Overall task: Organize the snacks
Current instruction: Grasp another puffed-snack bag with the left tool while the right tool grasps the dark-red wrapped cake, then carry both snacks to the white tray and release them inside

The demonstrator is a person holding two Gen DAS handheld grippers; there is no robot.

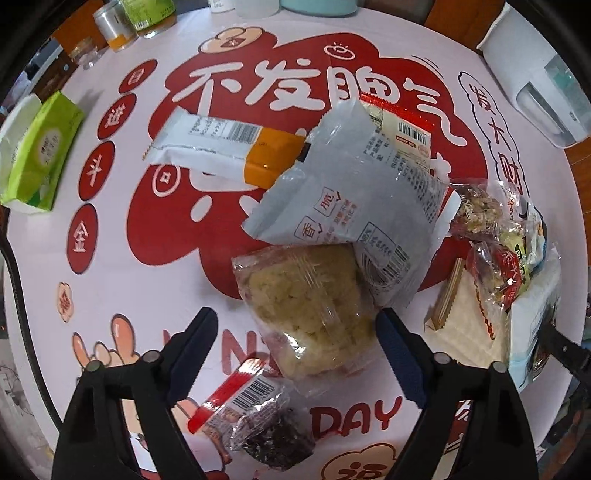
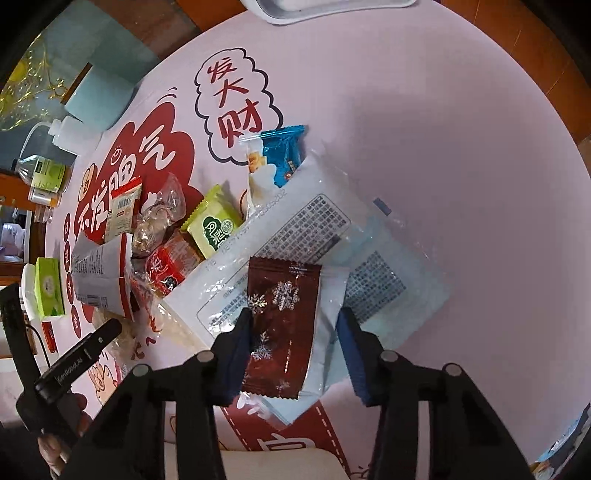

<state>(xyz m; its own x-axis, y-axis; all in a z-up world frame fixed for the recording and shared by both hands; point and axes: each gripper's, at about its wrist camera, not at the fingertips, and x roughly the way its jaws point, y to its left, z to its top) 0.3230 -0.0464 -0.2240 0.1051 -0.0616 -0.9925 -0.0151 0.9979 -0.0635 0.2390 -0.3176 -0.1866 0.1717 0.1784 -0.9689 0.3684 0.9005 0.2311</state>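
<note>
A clear pack of pale yellow crumbly snack (image 1: 306, 314) lies on the pink printed table cover (image 1: 122, 288). My left gripper (image 1: 297, 334) stands open astride it, pointing down, neither pad pressing. A small clear pack of dark snack (image 1: 269, 432) lies below it. In the right wrist view a brown packet with silver snowflakes (image 2: 284, 314) lies on a large white and pale blue bag (image 2: 306, 229). My right gripper (image 2: 295, 336) is open around the brown packet; its left finger (image 2: 238, 354) touches the packet's edge, the right finger stands off.
More snacks are heaped nearby: a grey bag (image 1: 351, 192), a white and orange bar (image 1: 221, 144), a green packet (image 2: 216, 225), a blue packet (image 2: 284, 151). A green tissue pack (image 1: 40, 155), jars (image 1: 114, 26) and a white appliance (image 1: 535, 85) stand at the table's rim.
</note>
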